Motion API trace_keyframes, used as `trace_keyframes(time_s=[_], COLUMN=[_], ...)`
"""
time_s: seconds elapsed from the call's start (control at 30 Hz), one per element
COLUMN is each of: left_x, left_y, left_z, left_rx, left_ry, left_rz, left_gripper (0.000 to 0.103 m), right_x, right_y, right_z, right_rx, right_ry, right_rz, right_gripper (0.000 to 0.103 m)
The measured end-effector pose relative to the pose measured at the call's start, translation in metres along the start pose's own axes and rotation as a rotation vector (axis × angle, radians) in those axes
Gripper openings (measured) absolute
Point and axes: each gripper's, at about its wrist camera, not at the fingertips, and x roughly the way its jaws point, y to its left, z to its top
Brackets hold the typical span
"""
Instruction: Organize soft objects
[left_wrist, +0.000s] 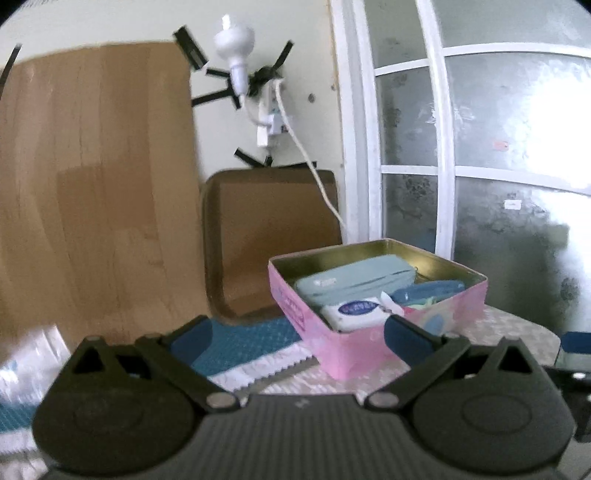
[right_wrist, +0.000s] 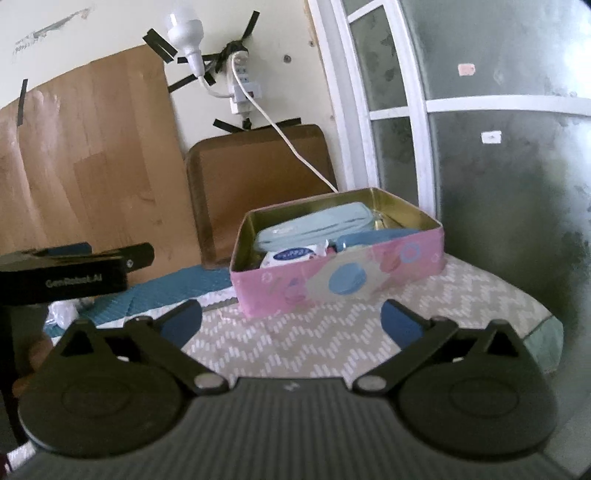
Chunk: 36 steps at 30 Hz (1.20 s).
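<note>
A pink tin box stands open on the patterned table cover. Inside lie a pale green zip pouch, a white tissue pack with a blue label and a blue soft item. My left gripper is open and empty, just in front of the box's near corner. My right gripper is open and empty, a little short of the box's front wall. The left gripper's body shows at the left of the right wrist view.
A teal mat with a white zigzag edge lies left of the box. A brown tray and a wooden board lean on the wall behind. Crumpled clear plastic lies far left. Glass doors stand at right.
</note>
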Motion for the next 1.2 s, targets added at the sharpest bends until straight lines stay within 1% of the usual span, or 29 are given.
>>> trace_keyframes(time_s=[0.03, 0.07, 0.1, 0.2, 0.3, 0.43, 0.77, 0.93, 1.07, 1.2], left_x=[0.002, 0.007, 0.010, 0.010, 0.010, 0.012, 0.017, 0.015, 0.014, 0.016], left_y=[0.000, -0.001, 0.000, 0.004, 0.003, -0.001, -0.005, -0.015, -0.018, -0.021], left_z=[-0.003, -0.005, -0.006, -0.006, -0.007, -0.008, -0.013, -0.016, -0.018, -0.020], left_rx=[-0.007, 0.012, 0.019, -0.002, 0.008, 0.024, 0.025, 0.076, 0.089, 0.093], left_ry=[0.017, 0.047, 0.061, 0.066, 0.073, 0.098, 0.171, 0.156, 0.155, 0.171], left_rz=[0.011, 0.011, 0.009, 0.022, 0.038, 0.024, -0.007, 0.015, -0.019, -0.023], left_gripper=[0.103, 0.103, 0.103, 0.103, 0.103, 0.103, 0.103, 0.103, 0.103, 0.103], right_x=[-0.001, 0.001, 0.002, 0.008, 0.013, 0.014, 0.021, 0.023, 0.023, 0.023], right_y=[0.001, 0.002, 0.003, 0.004, 0.004, 0.004, 0.001, -0.001, -0.001, -0.001], right_z=[-0.003, -0.006, -0.008, -0.012, -0.016, -0.019, -0.026, -0.027, -0.027, -0.028], right_rx=[0.004, 0.009, 0.016, 0.043, 0.057, 0.032, 0.037, 0.045, 0.047, 0.050], right_ry=[0.000, 0.001, 0.002, -0.014, -0.022, -0.025, 0.005, 0.019, 0.018, 0.022], right_rz=[-0.017, -0.030, -0.041, -0.073, -0.089, -0.101, -0.099, -0.093, -0.089, -0.091], right_gripper=[0.103, 0.103, 0.103, 0.103, 0.103, 0.103, 0.103, 0.103, 0.103, 0.103])
